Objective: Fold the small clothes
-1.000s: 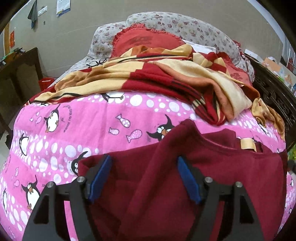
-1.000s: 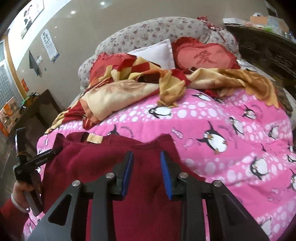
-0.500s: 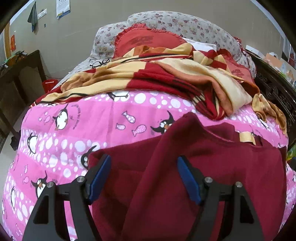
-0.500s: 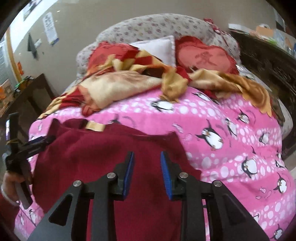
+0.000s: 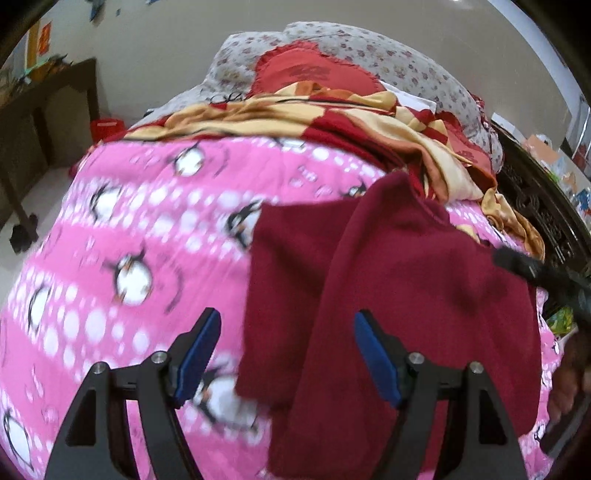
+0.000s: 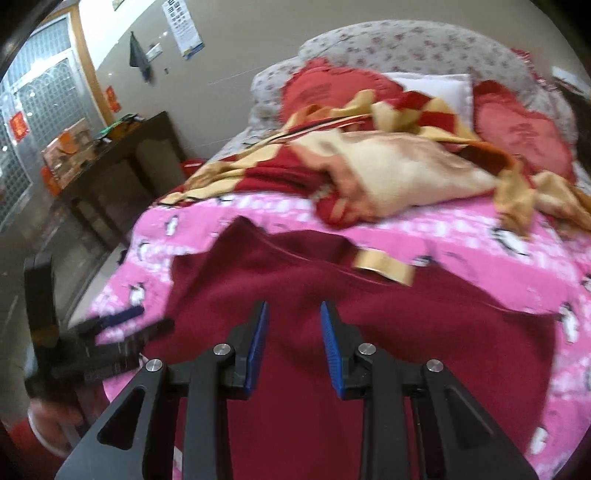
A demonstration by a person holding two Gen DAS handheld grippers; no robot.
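The maroon garment [image 5: 406, 280], a soft fleecy knit with a tan neck label [image 6: 384, 264], lies on the pink quilt [image 5: 147, 229]. Left gripper [image 5: 288, 350]: jaws spread wide, empty. Right gripper [image 6: 291, 343]: jaws part-spread above the fabric, apparently clear of it.

Home bedroom. Bed with pink penguin quilt [image 5: 155, 206], red-and-yellow blanket [image 6: 388, 173] heaped far, heart cushions [image 6: 524, 136] against floral headboard [image 6: 424, 48]. Dark wood desk [image 6: 122, 162] at left, window grille [image 6: 40, 99] and wall poster [image 6: 184, 29] beyond.
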